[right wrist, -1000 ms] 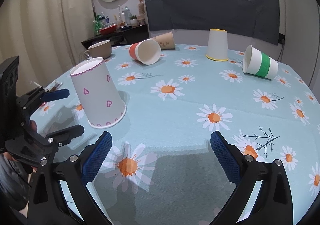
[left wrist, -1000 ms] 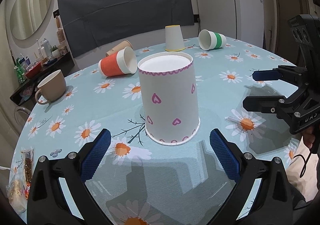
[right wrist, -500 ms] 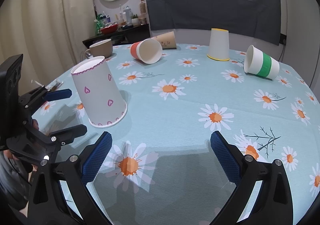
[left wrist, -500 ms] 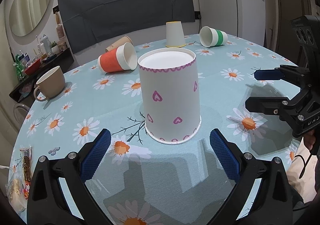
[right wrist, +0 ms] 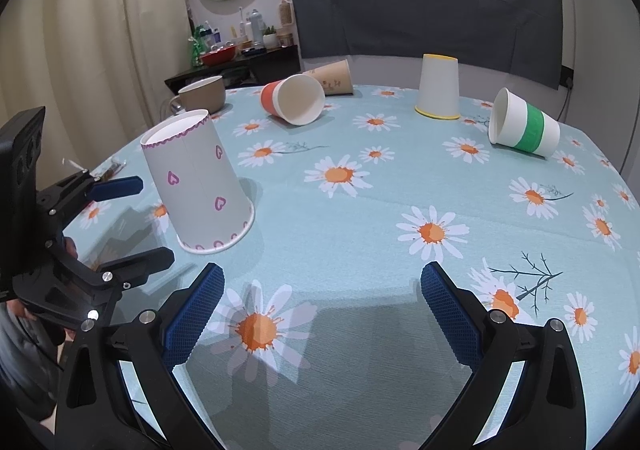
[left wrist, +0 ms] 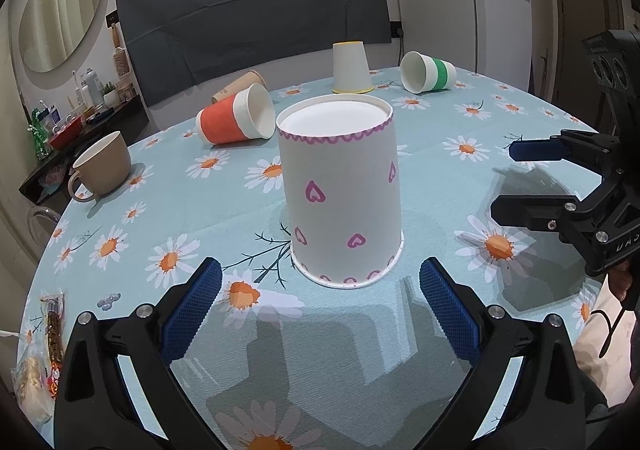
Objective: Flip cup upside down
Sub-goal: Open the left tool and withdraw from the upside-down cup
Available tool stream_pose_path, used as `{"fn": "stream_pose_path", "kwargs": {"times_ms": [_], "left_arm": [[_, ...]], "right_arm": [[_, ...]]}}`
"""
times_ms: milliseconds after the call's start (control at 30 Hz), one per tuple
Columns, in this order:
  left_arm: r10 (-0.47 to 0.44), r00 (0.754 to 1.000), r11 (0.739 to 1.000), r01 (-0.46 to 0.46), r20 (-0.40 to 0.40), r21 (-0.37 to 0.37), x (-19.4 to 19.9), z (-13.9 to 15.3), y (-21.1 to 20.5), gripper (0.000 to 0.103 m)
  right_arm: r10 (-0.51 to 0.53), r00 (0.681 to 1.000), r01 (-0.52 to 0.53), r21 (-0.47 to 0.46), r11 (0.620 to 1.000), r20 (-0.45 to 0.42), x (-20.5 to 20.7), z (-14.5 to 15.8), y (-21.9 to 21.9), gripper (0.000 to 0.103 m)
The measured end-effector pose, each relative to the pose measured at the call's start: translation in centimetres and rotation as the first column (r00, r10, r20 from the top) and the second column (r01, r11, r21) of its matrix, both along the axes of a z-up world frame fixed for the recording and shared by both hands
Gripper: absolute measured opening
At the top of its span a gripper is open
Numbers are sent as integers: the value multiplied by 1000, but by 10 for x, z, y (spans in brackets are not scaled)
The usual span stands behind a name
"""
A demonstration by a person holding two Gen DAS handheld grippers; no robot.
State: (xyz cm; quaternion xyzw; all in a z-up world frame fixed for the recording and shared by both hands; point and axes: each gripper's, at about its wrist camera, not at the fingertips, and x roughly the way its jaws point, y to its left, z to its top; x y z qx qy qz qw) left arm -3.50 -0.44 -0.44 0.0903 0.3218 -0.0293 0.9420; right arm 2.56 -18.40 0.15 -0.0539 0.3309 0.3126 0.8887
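A white paper cup with pink hearts [left wrist: 342, 190] stands upside down, rim on the daisy tablecloth [left wrist: 360, 330]; it also shows in the right wrist view [right wrist: 198, 182]. My left gripper [left wrist: 320, 282] is open and empty, just short of the cup, its blue pads either side of the cup's base line. It shows from the side in the right wrist view [right wrist: 138, 222]. My right gripper [right wrist: 322, 290] is open and empty over bare cloth, to the right of the cup. It shows at the right of the left wrist view [left wrist: 504, 178].
An orange cup [left wrist: 236, 118], a brown cup [left wrist: 238, 84] and a green-banded cup [left wrist: 428, 72] lie on their sides at the back. A yellow-rimmed white cup [left wrist: 351, 68] stands upside down. A tan mug [left wrist: 102, 166] stands left. Snack packets [left wrist: 44, 350] lie at the near-left edge.
The left gripper has edged a little nearer to the heart cup, which looms slightly larger. The right gripper has barely shifted. Both stay open.
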Motion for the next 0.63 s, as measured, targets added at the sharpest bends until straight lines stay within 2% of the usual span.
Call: {"fn": "stream_pose_path", "kwargs": {"times_ms": [633], "left_arm": [[-5,1000,1000,5,-1,13,1,-1,-3,97]], "right_arm": [[3,1000,-3,0,1000,-4,1,0,0,95]]}}
